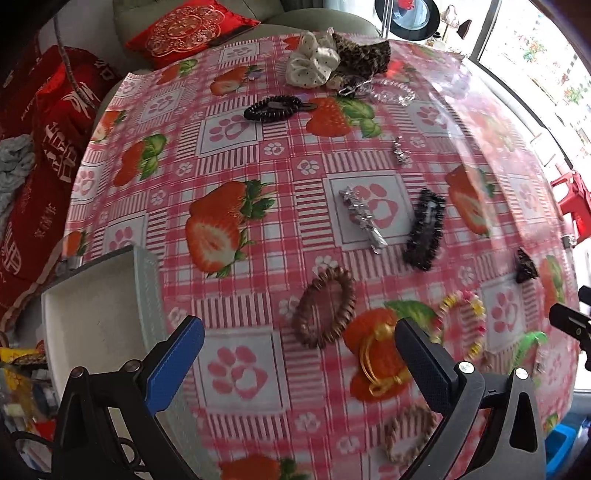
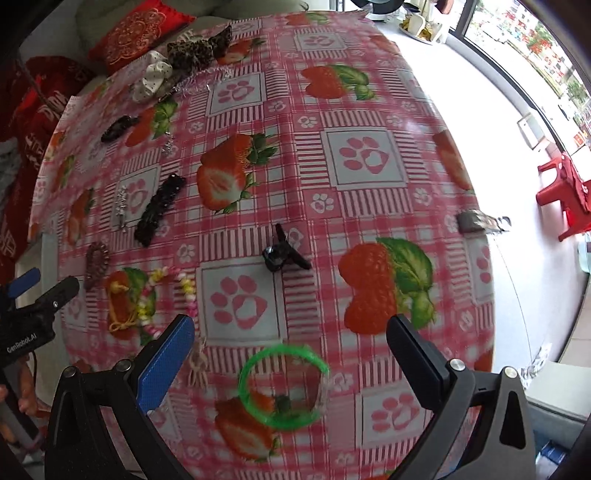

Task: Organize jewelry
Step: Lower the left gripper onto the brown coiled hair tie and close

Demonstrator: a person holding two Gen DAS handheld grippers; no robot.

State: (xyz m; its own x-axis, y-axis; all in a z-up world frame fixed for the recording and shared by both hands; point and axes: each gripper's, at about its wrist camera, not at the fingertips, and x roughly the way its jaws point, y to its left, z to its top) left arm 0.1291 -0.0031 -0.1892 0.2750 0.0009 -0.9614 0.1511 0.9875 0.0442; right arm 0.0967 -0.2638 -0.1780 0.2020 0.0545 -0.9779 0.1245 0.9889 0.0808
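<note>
Jewelry and hair pieces lie scattered on a pink strawberry tablecloth (image 1: pixel 258 295). My left gripper (image 1: pixel 299 347) is open and empty above a brown bead bracelet (image 1: pixel 325 306) and a gold cord bracelet (image 1: pixel 380 362). A white tray (image 1: pixel 92 314) sits at its left. My right gripper (image 2: pixel 290 345) is open and empty above a green ring bracelet (image 2: pixel 282 384). A black claw clip (image 2: pixel 282 253) lies ahead of it. A yellow-pink bead bracelet (image 2: pixel 166 295) lies to its left.
A silver clip (image 1: pixel 364 218), a black fuzzy clip (image 1: pixel 424 229) and a dark bead bracelet (image 1: pixel 273 109) lie mid-table. Scrunchies (image 1: pixel 332 61) are piled at the far edge. Red cushions (image 1: pixel 192 29) lie beyond the table, and a red stool (image 2: pixel 565 192) stands on the right.
</note>
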